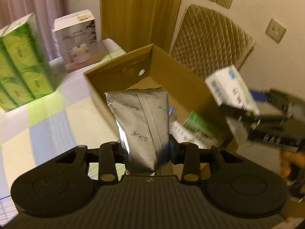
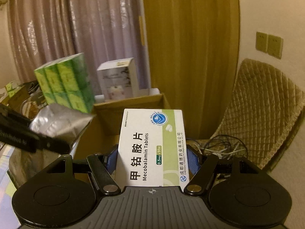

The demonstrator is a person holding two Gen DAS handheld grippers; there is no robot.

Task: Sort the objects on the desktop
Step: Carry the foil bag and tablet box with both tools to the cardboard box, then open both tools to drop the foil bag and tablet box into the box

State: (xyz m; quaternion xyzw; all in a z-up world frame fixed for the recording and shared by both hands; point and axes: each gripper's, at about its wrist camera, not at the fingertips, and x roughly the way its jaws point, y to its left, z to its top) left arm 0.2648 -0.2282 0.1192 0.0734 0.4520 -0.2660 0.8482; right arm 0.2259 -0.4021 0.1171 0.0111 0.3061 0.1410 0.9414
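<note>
Silver foil pouch (image 1: 142, 122), green sprig print

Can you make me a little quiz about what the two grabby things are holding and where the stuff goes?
1. True or false: the left gripper has its jaws shut on a silver foil pouch.
2. What does the right gripper hold?
A. a green can
B. a white box of Mecobalamin Tablets
C. a pack of tissues
3. Fill in: a few small packages already lie inside the open brown ______ box.

Key
1. True. The pouch stands upright between the jaws.
2. B. The jaws press on both sides of the box.
3. Cardboard. A green package lies in it; the green tissue packs stand outside on the table.
</note>
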